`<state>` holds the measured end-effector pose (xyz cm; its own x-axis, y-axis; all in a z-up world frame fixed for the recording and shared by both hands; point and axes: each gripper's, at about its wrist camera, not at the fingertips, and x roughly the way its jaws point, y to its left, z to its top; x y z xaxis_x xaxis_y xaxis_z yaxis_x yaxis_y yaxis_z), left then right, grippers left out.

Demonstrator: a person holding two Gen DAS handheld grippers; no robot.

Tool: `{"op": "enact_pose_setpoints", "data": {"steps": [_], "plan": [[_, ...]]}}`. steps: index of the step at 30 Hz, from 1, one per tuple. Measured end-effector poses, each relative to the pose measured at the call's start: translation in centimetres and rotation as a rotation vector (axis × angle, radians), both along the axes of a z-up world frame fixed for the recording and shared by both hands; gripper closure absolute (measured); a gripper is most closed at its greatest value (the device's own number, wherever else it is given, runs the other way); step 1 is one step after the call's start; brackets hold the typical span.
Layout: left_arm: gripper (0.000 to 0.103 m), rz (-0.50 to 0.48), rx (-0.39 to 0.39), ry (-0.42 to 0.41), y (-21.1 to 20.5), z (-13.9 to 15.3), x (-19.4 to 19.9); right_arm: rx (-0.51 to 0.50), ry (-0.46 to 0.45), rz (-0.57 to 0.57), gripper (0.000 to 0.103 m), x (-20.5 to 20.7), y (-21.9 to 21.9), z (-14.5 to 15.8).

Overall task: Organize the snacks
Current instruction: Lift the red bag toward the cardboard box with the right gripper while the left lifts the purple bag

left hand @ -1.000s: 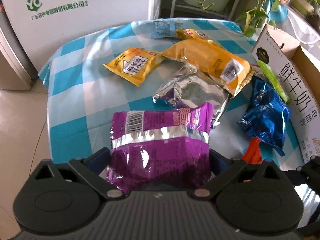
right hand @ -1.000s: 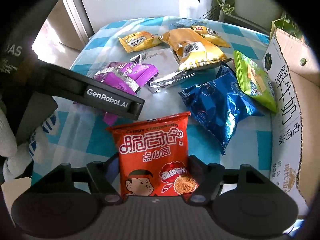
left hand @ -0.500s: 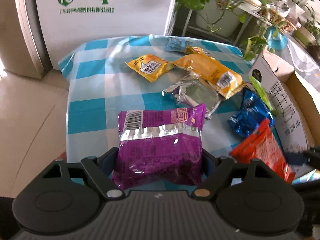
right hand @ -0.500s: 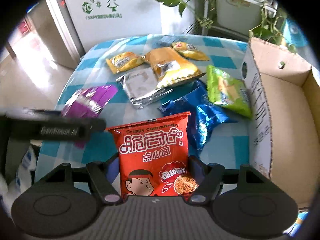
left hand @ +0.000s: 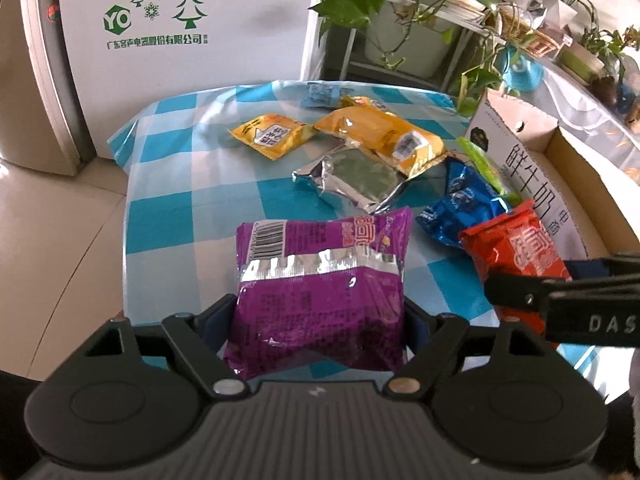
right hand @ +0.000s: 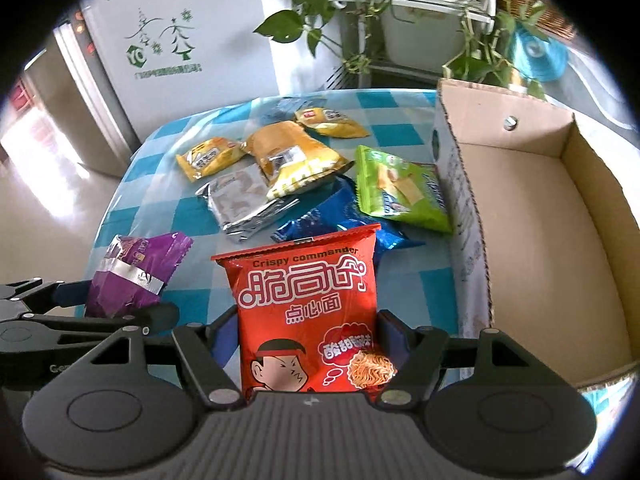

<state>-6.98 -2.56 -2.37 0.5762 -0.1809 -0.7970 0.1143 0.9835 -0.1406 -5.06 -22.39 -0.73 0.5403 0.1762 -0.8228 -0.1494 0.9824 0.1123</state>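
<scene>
Left tongs clamped on a crinkled purple foil packet; right tongs clamped on a glossy red noodle packet — both above the checked surface.

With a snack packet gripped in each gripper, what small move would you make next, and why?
Probably carry the right gripper sideways over the cardboard box and release there. Its fingers clamp the red noodle packet, the box stands open and looks empty just beside it, and the left gripper, holding the purple packet, sits farther from the box.
</scene>
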Motion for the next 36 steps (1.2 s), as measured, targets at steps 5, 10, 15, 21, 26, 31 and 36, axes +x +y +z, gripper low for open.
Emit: {"op": "enact_pose_setpoints", "data": {"steps": [5, 10, 15, 21, 26, 31, 36], "plan": [[0.021, -0.003, -0.034, -0.017, -0.1, 0.5, 0.0, -0.004, -0.003, -0.04, 0.026, -0.7, -0.3, -0.7], [0.021, -0.012, -0.051, -0.036, -0.4, 1.1, -0.2, -0.016, 0.017, -0.044, 0.026, -1.2, 0.0, -1.6], [0.021, 0.005, -0.064, -0.055, -0.2, 1.6, -0.1, -0.003, 0.03, -0.006, 0.026, -1.4, 0.6, -1.5], [0.021, 0.056, -0.104, -0.08, 0.5, 2.4, 0.1, -0.001, 0.003, 0.052, 0.026, -0.4, 1.1, 1.1], [0.021, 0.072, -0.126, -0.114, 0.7, 3.3, 0.0, -0.047, -0.036, 0.135, 0.026, 0.3, 1.2, 3.2], [0.021, 0.093, -0.111, -0.124, 0.8, 3.3, 0.2, -0.008, -0.083, 0.139, 0.026, 1.2, -0.4, 4.4], [0.021, 0.098, -0.063, -0.117, 0.3, 2.6, 0.4, 0.054, -0.131, 0.011, 0.026, 2.7, -3.6, 5.1]]}}
